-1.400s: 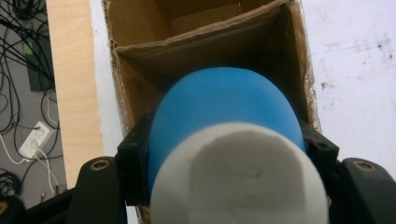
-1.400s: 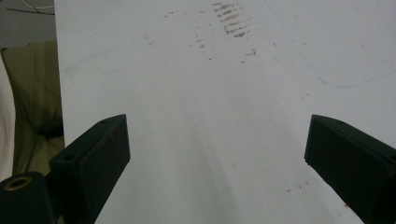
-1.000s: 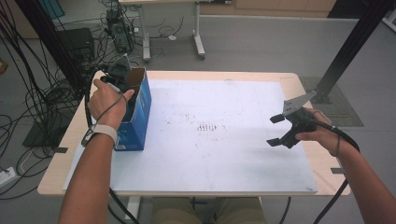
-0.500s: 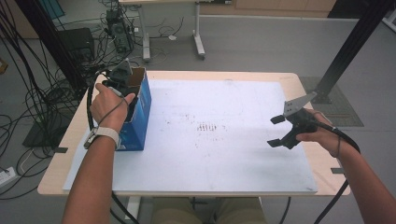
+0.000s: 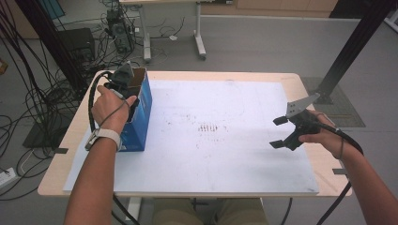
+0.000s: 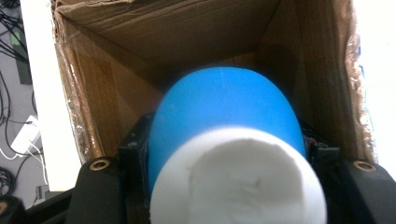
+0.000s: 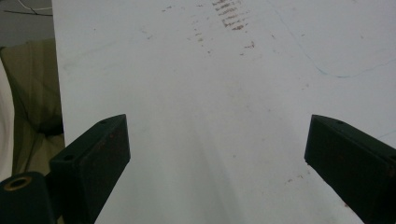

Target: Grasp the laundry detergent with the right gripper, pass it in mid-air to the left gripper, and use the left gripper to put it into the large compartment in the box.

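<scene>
Left gripper (image 5: 123, 80) pinching a blue bottle (image 6: 224, 116) inside the box (image 5: 143, 110), release still pending; right gripper (image 5: 280, 132) spread, idle, well apart from the box.

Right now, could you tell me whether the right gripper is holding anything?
No, the right gripper has its jaws wide apart over the bare white mat, with nothing between them.

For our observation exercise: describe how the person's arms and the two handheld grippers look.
Both forearms are bare; a white wristband sits on the left wrist. The left gripper and right gripper are black, each trailing a black cable; the right carries a grey three-cornered plate.
</scene>
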The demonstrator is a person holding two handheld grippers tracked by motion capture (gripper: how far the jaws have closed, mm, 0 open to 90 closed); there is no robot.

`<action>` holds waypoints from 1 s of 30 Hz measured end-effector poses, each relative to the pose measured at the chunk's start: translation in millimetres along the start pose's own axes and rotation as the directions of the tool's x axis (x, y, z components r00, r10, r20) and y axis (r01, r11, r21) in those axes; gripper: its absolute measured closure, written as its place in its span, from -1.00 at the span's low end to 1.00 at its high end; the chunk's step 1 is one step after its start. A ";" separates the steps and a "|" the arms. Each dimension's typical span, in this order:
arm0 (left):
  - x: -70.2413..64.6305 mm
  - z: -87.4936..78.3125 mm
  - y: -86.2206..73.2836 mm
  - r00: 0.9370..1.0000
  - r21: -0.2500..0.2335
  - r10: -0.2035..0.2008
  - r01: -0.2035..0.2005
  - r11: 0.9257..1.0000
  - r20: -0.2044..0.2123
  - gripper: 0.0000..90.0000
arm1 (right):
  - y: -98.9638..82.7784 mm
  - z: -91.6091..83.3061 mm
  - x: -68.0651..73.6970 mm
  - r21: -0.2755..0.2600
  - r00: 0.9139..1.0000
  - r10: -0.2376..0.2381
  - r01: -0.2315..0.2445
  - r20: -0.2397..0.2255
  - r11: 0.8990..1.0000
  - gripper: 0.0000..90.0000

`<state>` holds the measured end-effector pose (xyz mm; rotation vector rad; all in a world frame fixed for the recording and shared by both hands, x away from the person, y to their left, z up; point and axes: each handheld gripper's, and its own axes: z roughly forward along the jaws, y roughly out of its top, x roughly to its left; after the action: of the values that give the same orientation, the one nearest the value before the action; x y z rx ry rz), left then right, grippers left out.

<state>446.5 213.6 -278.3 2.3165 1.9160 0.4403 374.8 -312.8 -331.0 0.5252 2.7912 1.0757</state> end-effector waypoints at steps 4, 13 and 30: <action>0.2 0.0 0.1 1.000 0.001 -0.002 0.002 1.000 0.001 -0.18 | 0.3 0.7 0.3 0.004 1.000 -0.002 0.002 -0.002 1.000 -0.85; 1.2 -0.1 -0.2 1.000 0.004 -0.004 0.004 1.000 0.004 -0.18 | 1.7 2.2 0.3 0.006 1.000 -0.006 0.006 -0.007 1.000 -0.85; 0.0 -0.2 0.0 1.000 0.005 -0.005 0.005 1.000 -0.001 -0.18 | 1.9 0.7 0.5 0.007 1.000 -0.008 0.008 -0.007 1.000 -0.85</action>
<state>446.5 213.5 -278.2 2.3139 1.9256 0.4375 375.1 -310.9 -330.2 0.5121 2.8016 1.0678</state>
